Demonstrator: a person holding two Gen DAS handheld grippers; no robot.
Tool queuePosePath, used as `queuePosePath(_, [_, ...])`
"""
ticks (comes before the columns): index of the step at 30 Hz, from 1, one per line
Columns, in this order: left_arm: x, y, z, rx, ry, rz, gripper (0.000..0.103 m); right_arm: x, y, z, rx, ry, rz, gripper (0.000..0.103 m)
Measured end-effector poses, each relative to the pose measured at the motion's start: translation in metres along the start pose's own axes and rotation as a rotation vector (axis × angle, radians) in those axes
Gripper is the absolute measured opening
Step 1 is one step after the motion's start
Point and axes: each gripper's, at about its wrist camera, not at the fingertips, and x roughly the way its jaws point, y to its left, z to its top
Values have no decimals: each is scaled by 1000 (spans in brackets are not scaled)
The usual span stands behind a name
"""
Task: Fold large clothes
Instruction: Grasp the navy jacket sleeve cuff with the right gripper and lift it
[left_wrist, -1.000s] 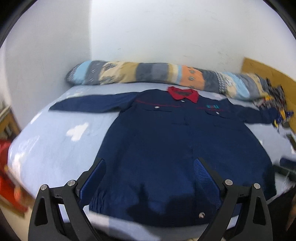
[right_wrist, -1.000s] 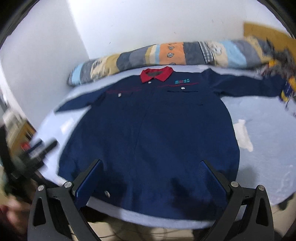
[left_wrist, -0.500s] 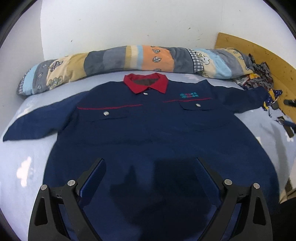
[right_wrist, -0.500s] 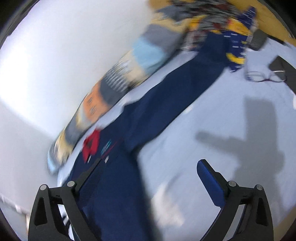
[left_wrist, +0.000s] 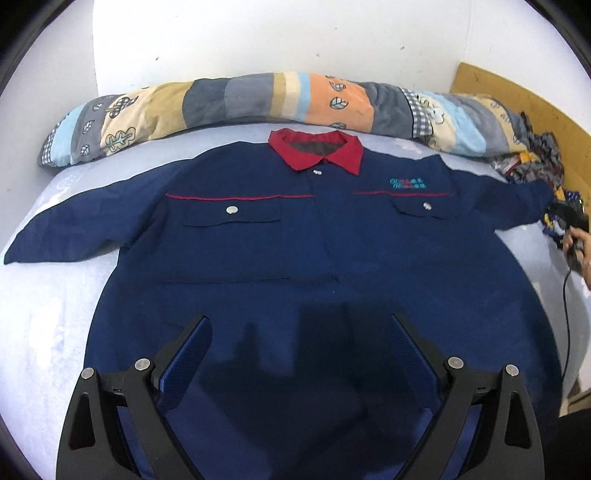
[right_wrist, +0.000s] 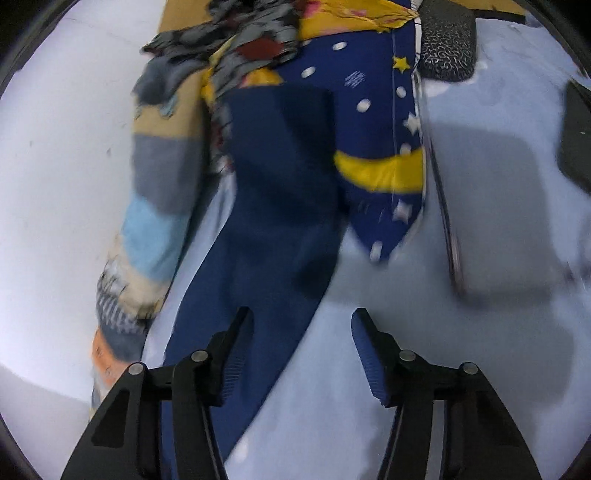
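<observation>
No fold shows yet: the navy jacket (left_wrist: 295, 236) lies flat on the bed (left_wrist: 55, 295), left gripper (left_wrist: 301, 325) open above its hem, right gripper (right_wrist: 303, 325) open, seemingly nearing the blurred sleeve (right_wrist: 273, 206).

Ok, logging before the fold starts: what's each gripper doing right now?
Left gripper: open, empty, over the jacket.
Right gripper: open, empty, at the jacket's sleeve.

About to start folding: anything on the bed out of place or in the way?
The jacket lies flat, but its sleeve end rests against the star-print cloth and a clothes heap. Both tongs are open.
</observation>
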Motion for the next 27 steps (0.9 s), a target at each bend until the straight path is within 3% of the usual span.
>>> queuePosePath(6, [14, -13, -9, 16, 28, 7, 95, 34, -1, 32, -43, -36, 53, 46])
queuePosePath(8, [19, -15, -9, 15, 37, 14, 95, 44, 5, 39, -77, -30, 46, 28])
queuePosePath(9, [20, -16, -10, 12, 41, 13, 95, 48, 7, 42, -83, -26, 46, 11])
queuePosePath(18, [20, -16, -7, -17, 39, -11, 95, -20, 55, 38, -195, -153, 102, 7])
queuePosePath(27, [-3, -13, -8, -27, -15, -42, 96, -110, 168, 31, -303, -200, 220, 7])
